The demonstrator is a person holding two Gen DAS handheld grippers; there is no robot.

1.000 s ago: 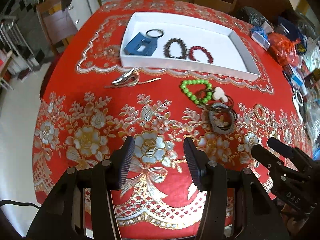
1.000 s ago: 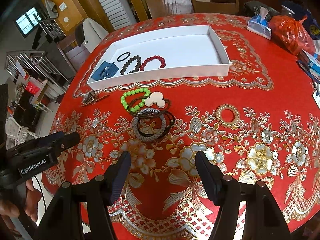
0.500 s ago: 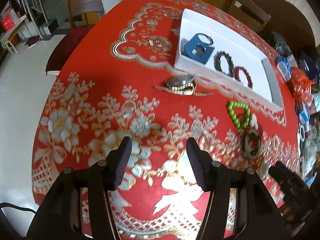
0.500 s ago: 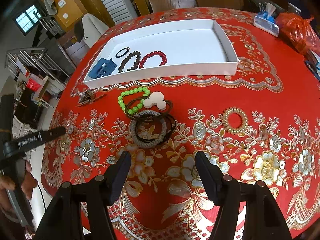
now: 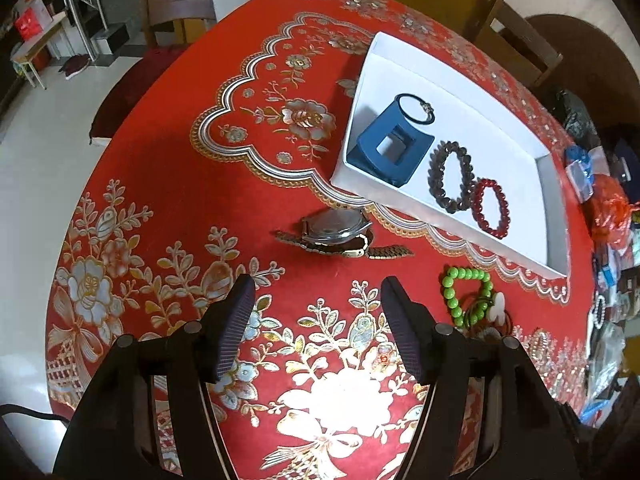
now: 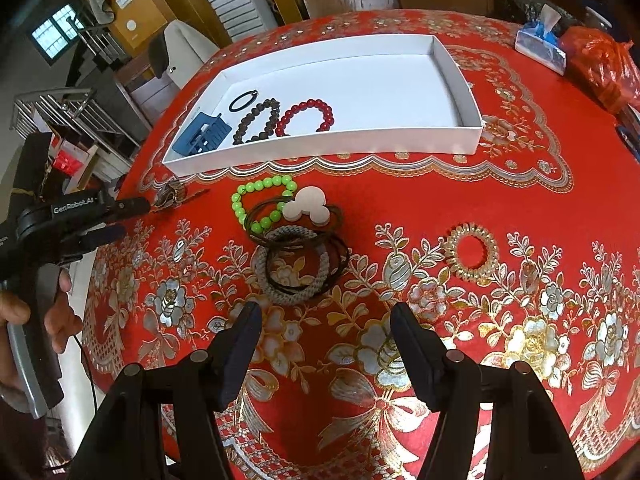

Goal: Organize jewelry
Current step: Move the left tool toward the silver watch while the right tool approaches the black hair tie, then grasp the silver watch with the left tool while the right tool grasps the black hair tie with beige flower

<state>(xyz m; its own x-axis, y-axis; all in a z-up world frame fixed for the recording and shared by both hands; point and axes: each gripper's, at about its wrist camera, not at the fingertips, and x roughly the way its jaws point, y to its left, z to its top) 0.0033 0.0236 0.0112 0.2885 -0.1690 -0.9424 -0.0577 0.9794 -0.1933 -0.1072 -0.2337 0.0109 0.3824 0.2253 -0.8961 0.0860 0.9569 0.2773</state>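
Observation:
A white tray [image 5: 516,152] [image 6: 384,92] holds a blue hair clip [image 5: 390,148], a black hair tie [image 5: 416,108], a brown bead bracelet [image 5: 450,178] and a red bead bracelet [image 5: 490,208]. A metal wristwatch [image 5: 336,234] [image 6: 170,194] lies on the red cloth in front of the tray. My left gripper [image 5: 316,304] is open and empty, just short of the watch. A green bead bracelet [image 6: 260,202], a white bear-shaped piece [image 6: 307,210], black cords and a grey braided ring [image 6: 294,266] lie in a pile. My right gripper [image 6: 326,328] is open and empty, just short of the pile.
A gold ring ornament [image 6: 472,251] lies right of the pile. The left gripper also shows in the right wrist view [image 6: 120,220]. A tissue pack [image 6: 540,46] and an orange bag [image 6: 600,64] sit at the far right. Chairs stand beyond the round table's edge.
My left gripper has swung left and moved forward toward the watch. My right gripper has crept forward toward the pile. Both stay open.

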